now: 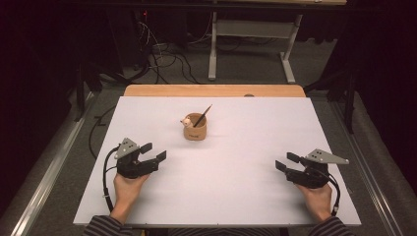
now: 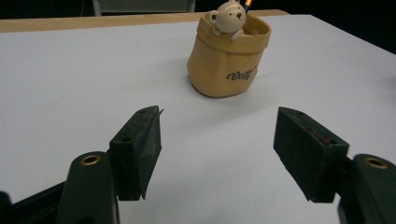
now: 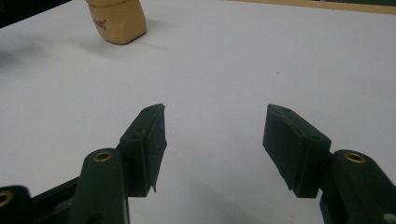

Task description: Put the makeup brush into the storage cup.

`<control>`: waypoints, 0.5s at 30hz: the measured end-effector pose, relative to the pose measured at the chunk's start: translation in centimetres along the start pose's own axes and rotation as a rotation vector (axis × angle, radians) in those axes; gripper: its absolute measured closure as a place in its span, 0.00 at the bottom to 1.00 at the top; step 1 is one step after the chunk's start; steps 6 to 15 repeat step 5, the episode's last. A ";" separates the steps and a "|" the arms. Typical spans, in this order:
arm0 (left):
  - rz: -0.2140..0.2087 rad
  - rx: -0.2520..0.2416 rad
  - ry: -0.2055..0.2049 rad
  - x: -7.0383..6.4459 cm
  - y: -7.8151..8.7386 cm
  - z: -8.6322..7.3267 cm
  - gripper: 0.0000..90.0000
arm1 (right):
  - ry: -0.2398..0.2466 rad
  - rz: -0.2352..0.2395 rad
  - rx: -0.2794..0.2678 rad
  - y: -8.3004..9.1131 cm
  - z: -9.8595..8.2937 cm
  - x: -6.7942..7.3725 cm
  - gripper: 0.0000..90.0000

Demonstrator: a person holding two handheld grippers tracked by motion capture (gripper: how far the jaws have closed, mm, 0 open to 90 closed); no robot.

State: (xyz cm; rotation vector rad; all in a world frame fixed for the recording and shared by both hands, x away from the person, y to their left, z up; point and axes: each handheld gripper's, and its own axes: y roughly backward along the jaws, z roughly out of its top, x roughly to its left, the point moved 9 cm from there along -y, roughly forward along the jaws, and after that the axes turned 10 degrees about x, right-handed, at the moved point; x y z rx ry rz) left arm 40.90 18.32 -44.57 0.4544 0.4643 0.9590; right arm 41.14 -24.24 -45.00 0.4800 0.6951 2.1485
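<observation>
A tan pot (image 1: 195, 129) shaped like a paper bag stands near the middle of the white sheet (image 1: 246, 162), with a small bear figure (image 1: 186, 121) on its rim and a pencil (image 1: 202, 115) leaning in it. My left gripper (image 1: 154, 152) rests at the left of the sheet, open, its jaws wide apart and aimed toward the pot (image 2: 227, 58). At the right my right gripper (image 1: 286, 162) is open too, with nothing between its jaws. The right gripper view has the pot (image 3: 116, 19) far off at the upper left.
The white sheet covers a wooden table (image 1: 214, 90) whose far edge shows beyond it. Behind stand a desk frame (image 1: 251, 34) and loose cables (image 1: 162, 56) on the floor. Metal rails (image 1: 46, 177) run along both sides.
</observation>
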 end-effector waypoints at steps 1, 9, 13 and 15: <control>0.000 -0.001 0.001 0.0 0.0 0.0 0.36 | 0.002 0.000 -0.001 0.0 0.0 0.0 0.46; 0.001 -0.003 0.003 0.1 0.0 0.0 0.36 | 0.003 -0.003 -0.003 0.0 0.0 -0.1 0.45; 0.001 -0.003 0.003 0.1 0.0 0.0 0.36 | 0.003 -0.003 -0.003 0.0 0.0 -0.1 0.45; 0.001 -0.003 0.003 0.1 0.0 0.0 0.36 | 0.003 -0.003 -0.003 0.0 0.0 -0.1 0.45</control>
